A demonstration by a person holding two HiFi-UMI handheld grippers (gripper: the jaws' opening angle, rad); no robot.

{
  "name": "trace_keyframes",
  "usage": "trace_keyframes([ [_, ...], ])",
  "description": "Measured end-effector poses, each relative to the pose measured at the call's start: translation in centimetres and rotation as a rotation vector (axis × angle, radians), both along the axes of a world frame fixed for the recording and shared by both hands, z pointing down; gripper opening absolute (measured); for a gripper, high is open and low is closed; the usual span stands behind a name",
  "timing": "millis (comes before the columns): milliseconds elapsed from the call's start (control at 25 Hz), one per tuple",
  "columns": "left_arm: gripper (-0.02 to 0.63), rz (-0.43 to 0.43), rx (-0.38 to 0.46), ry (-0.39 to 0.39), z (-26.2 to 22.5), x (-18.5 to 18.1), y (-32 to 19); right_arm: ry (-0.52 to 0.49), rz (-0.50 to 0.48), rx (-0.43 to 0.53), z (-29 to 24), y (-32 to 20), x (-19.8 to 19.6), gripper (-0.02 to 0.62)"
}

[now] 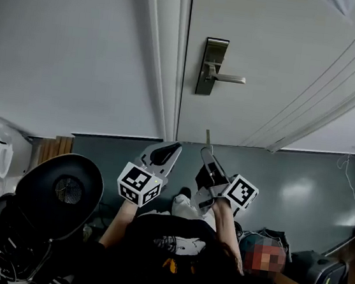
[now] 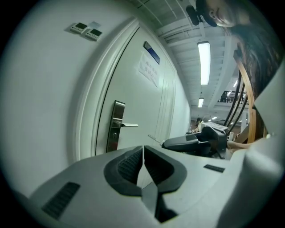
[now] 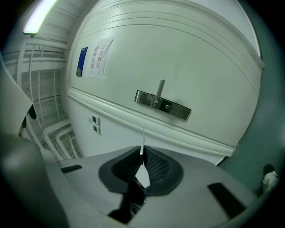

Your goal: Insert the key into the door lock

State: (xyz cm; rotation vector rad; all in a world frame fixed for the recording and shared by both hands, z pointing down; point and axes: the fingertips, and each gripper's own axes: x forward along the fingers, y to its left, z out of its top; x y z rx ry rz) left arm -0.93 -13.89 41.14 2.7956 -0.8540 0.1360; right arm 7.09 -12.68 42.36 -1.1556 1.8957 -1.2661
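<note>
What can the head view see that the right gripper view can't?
Only the head view shows the left gripper and the grey-blue floor below the door.

Only the right gripper view shows the paper notice and blue sign on the door, plus a ceiling light.

Both show the door lock with its handle, and the thin key sticking out of the right gripper, whose jaws are shut on it. The key is not at the lock yet.
</note>
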Motion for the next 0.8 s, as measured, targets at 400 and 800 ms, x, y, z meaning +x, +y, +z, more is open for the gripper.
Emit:
trace_keyframes([
  [400,0.012,-0.044,0.039,-0.033,-1.4,4.1,-3.1,-0.04,-0.064,0.032,-1.1,-3.4,3.6,0.02],
  [800,0.012,-0.097,0.018,-0.061,0.0,5.6,-5.3,-0.053,-0.141,0.008,0.8,-6.9,4.5,0.02],
])
